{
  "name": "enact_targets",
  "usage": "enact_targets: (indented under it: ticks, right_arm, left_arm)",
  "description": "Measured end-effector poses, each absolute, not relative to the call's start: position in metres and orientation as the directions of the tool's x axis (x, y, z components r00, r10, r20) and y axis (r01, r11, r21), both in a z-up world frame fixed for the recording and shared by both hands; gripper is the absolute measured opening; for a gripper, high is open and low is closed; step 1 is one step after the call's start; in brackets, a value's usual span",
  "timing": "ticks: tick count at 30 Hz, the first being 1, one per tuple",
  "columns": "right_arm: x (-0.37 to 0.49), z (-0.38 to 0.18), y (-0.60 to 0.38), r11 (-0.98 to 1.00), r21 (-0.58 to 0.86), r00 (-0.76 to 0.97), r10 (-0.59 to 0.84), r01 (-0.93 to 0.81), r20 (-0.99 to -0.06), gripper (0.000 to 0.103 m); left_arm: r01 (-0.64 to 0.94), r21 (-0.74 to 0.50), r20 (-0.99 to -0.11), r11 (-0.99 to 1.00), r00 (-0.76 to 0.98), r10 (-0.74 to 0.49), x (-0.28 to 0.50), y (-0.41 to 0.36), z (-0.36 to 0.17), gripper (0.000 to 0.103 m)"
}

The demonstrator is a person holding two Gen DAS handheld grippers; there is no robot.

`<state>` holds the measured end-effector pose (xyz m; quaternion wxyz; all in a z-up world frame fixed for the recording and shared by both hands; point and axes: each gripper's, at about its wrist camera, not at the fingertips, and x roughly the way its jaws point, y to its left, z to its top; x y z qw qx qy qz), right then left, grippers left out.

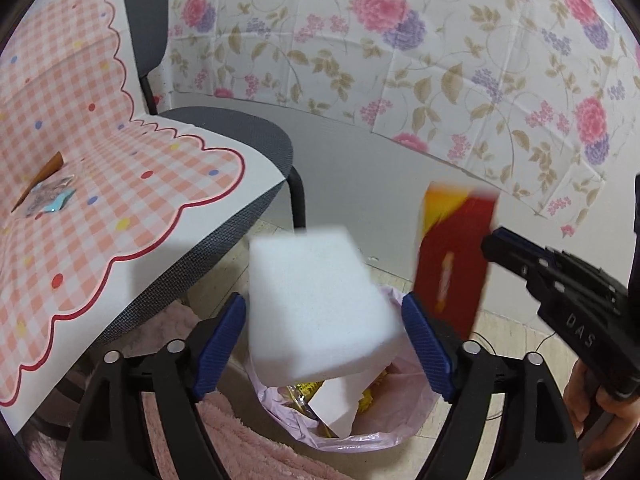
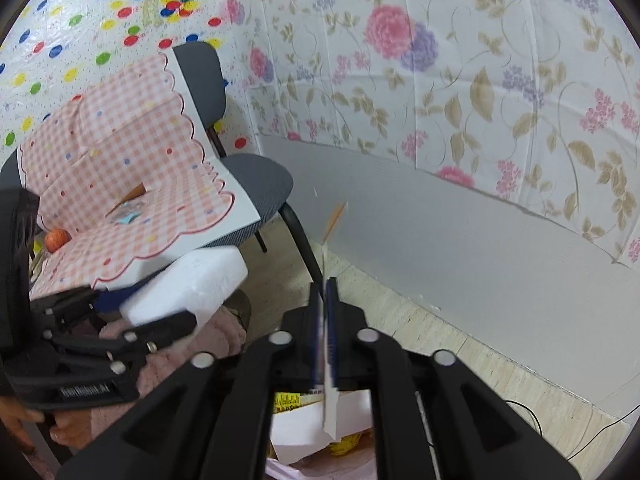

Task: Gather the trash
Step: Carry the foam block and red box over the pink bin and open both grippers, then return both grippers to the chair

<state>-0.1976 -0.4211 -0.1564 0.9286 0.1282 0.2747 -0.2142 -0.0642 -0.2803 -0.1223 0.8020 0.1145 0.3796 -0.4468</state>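
Room: floral sheeting [image 1: 420, 60] hangs on the wall above a grey skirting band; dotted sheeting [image 2: 100, 20] covers the adjoining wall; pale tiled floor.
Seat: grey chair [image 1: 248, 136] carries a pink gingham cloth [image 1: 100, 184] with a small wrapper [image 1: 52, 200] lying on it.
Bin: pink-lined trash bag [image 1: 360, 436] on the floor, holding paper and yellow scraps.
Left gripper [image 1: 324, 344]: fingers spread, white foam block [image 1: 316, 312] between them above the bag, blurred; contact unclear.
Right gripper [image 2: 325, 316]: fingers nearly together, thin red card [image 1: 456, 264] edge-on between them; grip uncertain.
Cut off: a hand [image 1: 608, 420] at the frame edge.
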Motion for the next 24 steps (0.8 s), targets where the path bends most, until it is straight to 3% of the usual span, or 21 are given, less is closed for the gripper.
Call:
enact_targets:
  ticks: [2, 11, 21, 24]
  right_arm:
    - [-0.198, -0.156, -0.421, 0.874, 0.116, 0.755, -0.332, 0.471, -0.566, 0.032]
    - [-0.214, -0.113, -0.408, 0.872, 0.125, 0.805, -0.369, 0.473, -0.465, 0.032]
    - [-0.187, -0.083, -0.368, 0.925, 0.107, 0.861, -0.290, 0.364, -0.419, 0.033]
    - [-0.170, -0.083, -0.362, 0.930, 0.111, 0.858, -0.271, 0.350, -0.435, 0.043]
  left_arm:
    - [0.792, -0.179, -0.702, 0.584, 0.313, -0.640, -0.060, -0.274, -0.118, 0.081]
    - [0.734, -0.146, -0.641, 0.664, 0.441, -0.629, -0.050, -0.226, -0.089, 0.081]
    - [0.642, -0.107, -0.639, 0.759, 0.540, -0.547, -0.026, -0.170, -0.077, 0.081]
    - [0.609, -0.098, -0.644, 0.787, 0.564, -0.517, -0.018, -0.152, -0.077, 0.081]
